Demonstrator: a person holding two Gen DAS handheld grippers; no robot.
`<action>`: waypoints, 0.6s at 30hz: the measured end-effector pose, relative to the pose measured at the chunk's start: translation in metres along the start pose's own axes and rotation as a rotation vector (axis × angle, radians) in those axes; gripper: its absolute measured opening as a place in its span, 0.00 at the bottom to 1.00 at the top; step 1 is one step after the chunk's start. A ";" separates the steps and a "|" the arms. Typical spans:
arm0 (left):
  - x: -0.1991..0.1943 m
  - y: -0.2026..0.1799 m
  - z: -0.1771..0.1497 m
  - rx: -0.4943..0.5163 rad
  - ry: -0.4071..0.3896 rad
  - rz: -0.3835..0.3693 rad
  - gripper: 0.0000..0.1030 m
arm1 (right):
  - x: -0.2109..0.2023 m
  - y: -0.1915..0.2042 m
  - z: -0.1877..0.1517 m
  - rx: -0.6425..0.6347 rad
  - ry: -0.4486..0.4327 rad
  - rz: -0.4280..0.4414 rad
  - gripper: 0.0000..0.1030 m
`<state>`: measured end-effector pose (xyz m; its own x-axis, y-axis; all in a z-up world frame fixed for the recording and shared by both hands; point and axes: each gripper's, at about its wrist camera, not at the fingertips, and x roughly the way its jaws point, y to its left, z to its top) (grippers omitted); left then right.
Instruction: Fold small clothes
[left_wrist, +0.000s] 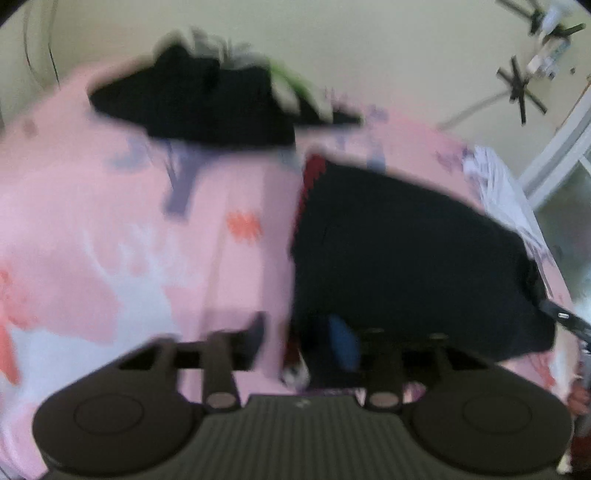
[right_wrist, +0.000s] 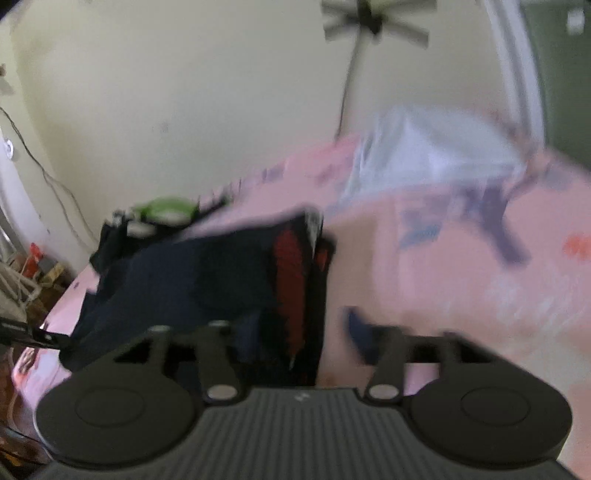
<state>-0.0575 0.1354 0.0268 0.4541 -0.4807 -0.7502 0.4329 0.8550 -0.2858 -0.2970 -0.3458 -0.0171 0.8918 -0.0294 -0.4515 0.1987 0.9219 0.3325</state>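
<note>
A pink bedsheet (left_wrist: 110, 221) with purple and orange floral prints fills most of both views, with a pale cream wall (left_wrist: 369, 55) behind it along the top of each frame. Both pictures are smeared by motion blur. In the left wrist view, a dark navy garment (left_wrist: 406, 258) with a red band along its left edge lies flat on the sheet at centre right. A heap of black clothes (left_wrist: 207, 99) sits at upper centre, well apart from it, with something green and white at its right end. The left gripper (left_wrist: 299, 339) shows its 2 fingers spread apart at the garment's near edge. In the right wrist view, the right gripper (right_wrist: 303, 336) also has its fingers apart, the garment lying at lower left.
</note>
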 end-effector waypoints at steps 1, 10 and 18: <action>-0.009 -0.001 0.002 0.013 -0.047 0.009 0.53 | -0.009 0.002 0.004 -0.032 -0.043 0.002 0.55; 0.019 -0.058 0.019 0.154 -0.115 -0.135 0.50 | 0.020 0.063 0.009 -0.155 0.048 0.281 0.50; 0.062 -0.069 0.014 0.170 -0.048 -0.112 0.48 | 0.023 0.009 0.019 0.027 -0.059 -0.003 0.60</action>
<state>-0.0486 0.0441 0.0080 0.4305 -0.5833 -0.6888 0.6062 0.7523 -0.2582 -0.2668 -0.3459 -0.0089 0.9133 -0.0555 -0.4035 0.2118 0.9110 0.3540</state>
